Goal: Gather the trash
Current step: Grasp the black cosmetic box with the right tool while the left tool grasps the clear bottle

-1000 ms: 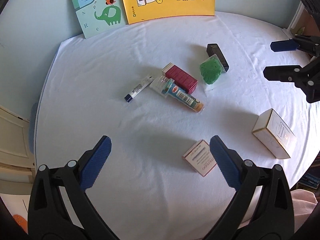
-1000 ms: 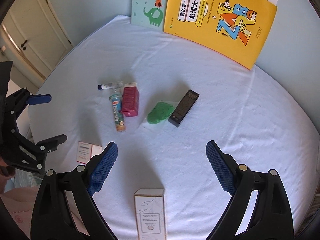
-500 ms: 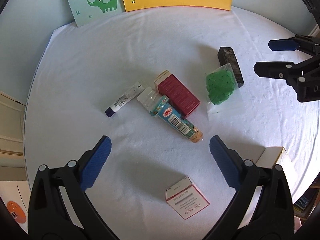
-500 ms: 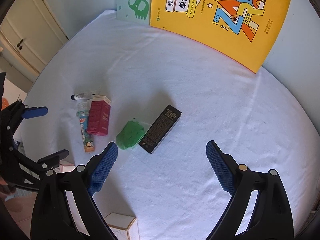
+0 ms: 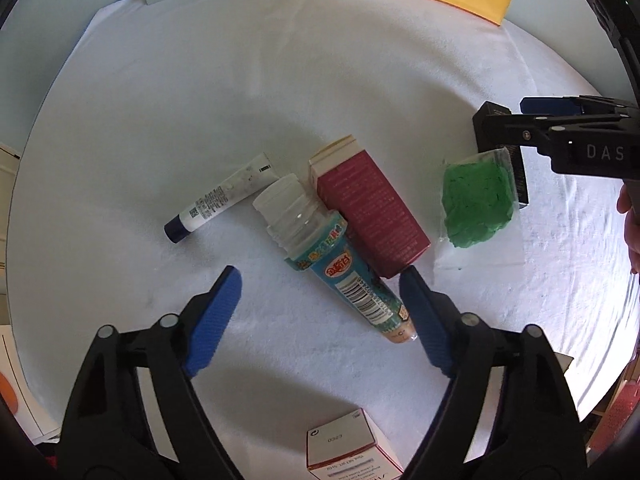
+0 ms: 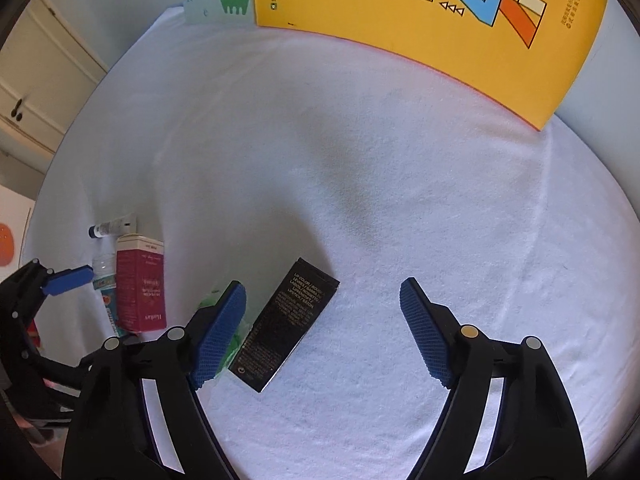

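Left hand-held gripper (image 5: 320, 280): released, straddling bottle (image 5: 340, 268).
Right hand-held gripper (image 6: 322, 300): released, over black box (image 6: 286, 324).
Trash: all on surface (image 5: 320, 80); red box (image 5: 368, 216) at bottle's 1 o'clock.
Progress: nothing collected.

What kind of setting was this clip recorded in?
Most likely a room in a home, perhaps a child's room. A table under a white cloth stands against a pale wall, children's books lean on that wall, and cream panelled cabinet doors stand to one side.
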`<action>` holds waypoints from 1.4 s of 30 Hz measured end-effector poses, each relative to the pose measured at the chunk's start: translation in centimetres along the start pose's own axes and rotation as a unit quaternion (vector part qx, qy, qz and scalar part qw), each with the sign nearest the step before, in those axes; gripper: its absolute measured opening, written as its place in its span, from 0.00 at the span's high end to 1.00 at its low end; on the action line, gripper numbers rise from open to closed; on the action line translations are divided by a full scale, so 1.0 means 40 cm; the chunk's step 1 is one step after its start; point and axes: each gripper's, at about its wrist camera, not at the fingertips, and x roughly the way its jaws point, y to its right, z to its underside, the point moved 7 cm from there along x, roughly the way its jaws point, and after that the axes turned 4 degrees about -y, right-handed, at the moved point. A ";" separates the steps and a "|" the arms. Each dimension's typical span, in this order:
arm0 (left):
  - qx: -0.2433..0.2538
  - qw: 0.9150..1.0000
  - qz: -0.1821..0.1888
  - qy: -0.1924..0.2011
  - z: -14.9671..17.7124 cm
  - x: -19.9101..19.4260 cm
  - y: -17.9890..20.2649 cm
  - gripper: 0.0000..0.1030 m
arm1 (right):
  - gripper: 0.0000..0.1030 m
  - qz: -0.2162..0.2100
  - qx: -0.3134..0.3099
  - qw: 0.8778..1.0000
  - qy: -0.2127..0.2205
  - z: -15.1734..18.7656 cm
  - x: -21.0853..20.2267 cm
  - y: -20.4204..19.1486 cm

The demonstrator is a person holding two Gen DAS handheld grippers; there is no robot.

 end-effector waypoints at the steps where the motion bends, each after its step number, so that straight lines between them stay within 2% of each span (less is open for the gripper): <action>1: -0.006 1.000 0.006 -0.004 0.003 0.009 -0.005 0.28 | 0.28 -0.001 0.002 1.000 -0.003 0.000 0.008 0.000; 3: -0.013 1.000 0.010 -0.005 0.009 0.016 -0.011 0.38 | 0.42 0.000 0.007 1.000 -0.012 0.000 0.025 -0.003; 6: -0.011 1.000 -0.011 0.012 0.012 0.005 -0.028 0.65 | 0.58 0.013 0.006 1.000 -0.011 -0.007 0.028 -0.003; 7: -0.017 1.000 -0.012 0.015 0.014 0.001 -0.039 0.79 | 0.64 0.004 0.009 1.000 -0.013 -0.008 0.026 -0.002; 8: -0.026 1.000 0.000 0.016 0.017 -0.001 -0.051 0.80 | 0.68 -0.006 0.015 1.000 -0.016 -0.008 0.025 0.002; 12: -0.029 0.999 0.014 0.013 0.032 -0.008 -0.077 0.80 | 0.70 -0.002 0.010 1.000 -0.014 0.001 0.001 0.015; 26: -0.010 0.999 -0.017 0.027 0.106 -0.080 -0.140 0.80 | 0.71 0.011 -0.023 1.000 0.009 0.060 -0.118 -0.003; 32: -0.007 0.998 -0.032 0.045 0.127 -0.118 -0.148 0.80 | 0.71 0.009 -0.042 0.999 0.027 0.081 -0.167 -0.072; 38: -0.012 0.997 -0.038 0.059 0.182 -0.160 -0.177 0.80 | 0.71 0.000 -0.066 0.997 0.034 0.118 -0.211 -0.137; 42: -0.018 0.997 -0.046 0.066 0.228 -0.185 -0.211 0.80 | 0.71 -0.009 -0.089 0.995 0.038 0.129 -0.218 -0.214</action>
